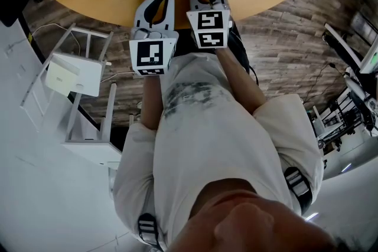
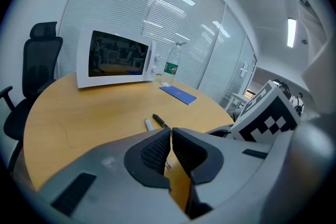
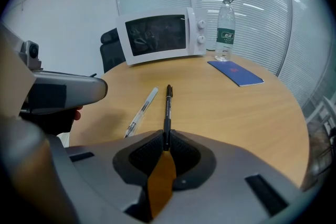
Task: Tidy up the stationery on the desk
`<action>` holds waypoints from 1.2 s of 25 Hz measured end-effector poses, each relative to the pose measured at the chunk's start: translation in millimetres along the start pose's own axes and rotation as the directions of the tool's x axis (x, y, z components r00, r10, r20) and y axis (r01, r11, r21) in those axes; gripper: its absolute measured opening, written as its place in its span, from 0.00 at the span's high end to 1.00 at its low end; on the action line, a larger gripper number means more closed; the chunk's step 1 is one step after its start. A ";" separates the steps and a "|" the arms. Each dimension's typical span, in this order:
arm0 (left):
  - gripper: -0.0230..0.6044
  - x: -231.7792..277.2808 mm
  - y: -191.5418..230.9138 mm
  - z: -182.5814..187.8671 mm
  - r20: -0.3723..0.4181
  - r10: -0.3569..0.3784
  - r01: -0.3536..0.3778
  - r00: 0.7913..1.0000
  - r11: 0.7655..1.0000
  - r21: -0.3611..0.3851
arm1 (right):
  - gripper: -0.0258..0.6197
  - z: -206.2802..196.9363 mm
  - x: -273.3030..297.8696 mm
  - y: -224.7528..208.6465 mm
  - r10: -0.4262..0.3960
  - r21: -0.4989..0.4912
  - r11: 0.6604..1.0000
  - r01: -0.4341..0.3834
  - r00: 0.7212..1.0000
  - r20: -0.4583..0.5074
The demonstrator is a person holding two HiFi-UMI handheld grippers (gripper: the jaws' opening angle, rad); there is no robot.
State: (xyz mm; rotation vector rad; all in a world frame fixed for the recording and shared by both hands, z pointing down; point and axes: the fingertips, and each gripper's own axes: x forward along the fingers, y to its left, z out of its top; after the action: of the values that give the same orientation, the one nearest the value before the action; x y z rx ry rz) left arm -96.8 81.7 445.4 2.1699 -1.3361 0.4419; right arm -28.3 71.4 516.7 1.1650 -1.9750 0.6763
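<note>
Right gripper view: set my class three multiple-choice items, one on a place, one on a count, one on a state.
1. Where is the bottle? A) beside the microwave B) on the booklet C) on the chair
2. How many pens show? A) one B) two C) four
3. The right gripper is: A) open B) shut on the black pen C) shut on the bottle
Answers: 1 A, it stands at the microwave's side; 2 B, the black pen and a clear pen; 3 B, its jaws clamp that pen's end.
</note>
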 end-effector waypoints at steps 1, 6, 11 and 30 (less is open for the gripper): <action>0.94 -1.0 1.3 -0.6 0.000 0.001 -0.001 1.000 1.000 -0.001 | 0.81 -1.4 0.7 2.6 0.002 0.004 1.000 -0.002 1.000 -0.004; 0.94 -6.3 6.1 -3.8 0.001 0.006 -0.006 1.000 1.000 -0.004 | 0.81 -6.2 2.7 14.4 0.015 0.010 1.000 -0.015 1.000 -0.013; 0.94 -11.0 10.2 -6.7 0.003 0.014 -0.014 1.000 1.000 -0.008 | 0.81 -7.2 3.9 24.2 0.037 -0.003 0.999 -0.037 0.999 -0.010; 0.94 -17.6 10.6 -9.6 0.004 0.052 -0.052 0.999 0.998 -0.029 | 0.77 -4.0 -0.8 44.1 0.157 -0.043 0.987 -0.157 0.988 0.001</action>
State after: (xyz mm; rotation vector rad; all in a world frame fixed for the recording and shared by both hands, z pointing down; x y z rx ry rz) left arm -114.1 96.2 446.5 2.1184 -1.3951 0.4356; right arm -66.0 94.6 515.3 0.9931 -2.0904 0.7076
